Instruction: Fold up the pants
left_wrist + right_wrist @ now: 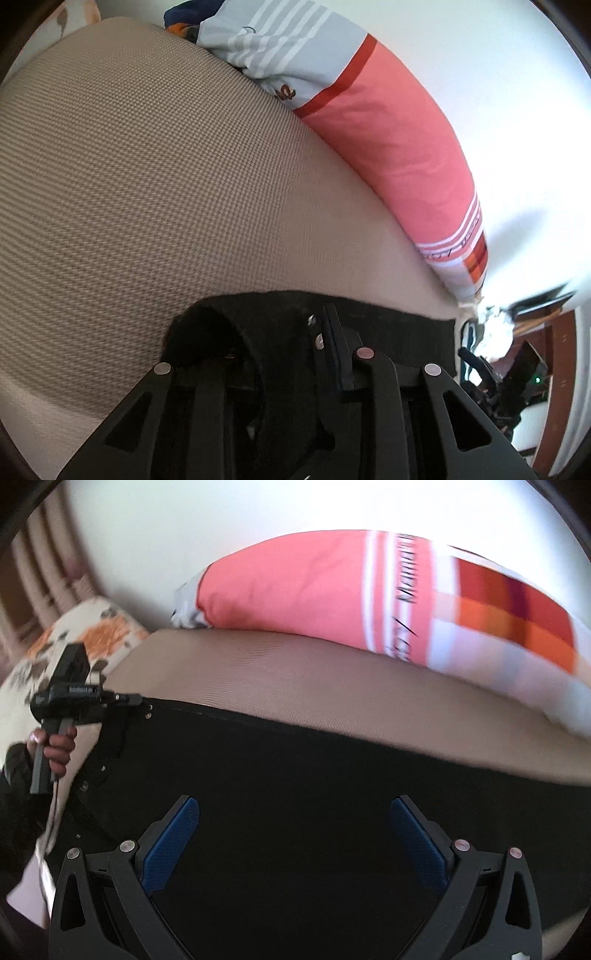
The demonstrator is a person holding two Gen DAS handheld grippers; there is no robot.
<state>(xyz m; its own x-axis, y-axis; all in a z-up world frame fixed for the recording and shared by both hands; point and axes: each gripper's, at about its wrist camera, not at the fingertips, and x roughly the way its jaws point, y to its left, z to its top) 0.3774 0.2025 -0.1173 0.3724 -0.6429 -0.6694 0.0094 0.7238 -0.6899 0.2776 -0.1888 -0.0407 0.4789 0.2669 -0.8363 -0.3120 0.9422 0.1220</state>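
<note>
The black pants [295,775] lie spread flat on a beige textured bed cover [295,672]. My right gripper [295,834] is open, its blue pads [173,845] wide apart just above the black cloth, holding nothing. My left gripper [291,343] is shut on the edge of the pants [388,328], with cloth bunched over its left finger. In the right wrist view the left gripper [142,705] sits at the pants' far left corner, with a hand on its handle.
A long coral and white pillow [314,587] lies along the white wall behind the bed cover [147,184]. A floral cushion [85,642] is at the far left. A striped grey garment [277,48] lies by the pillow [399,147]. Dark furniture and clutter [517,369] stand off the bed's end.
</note>
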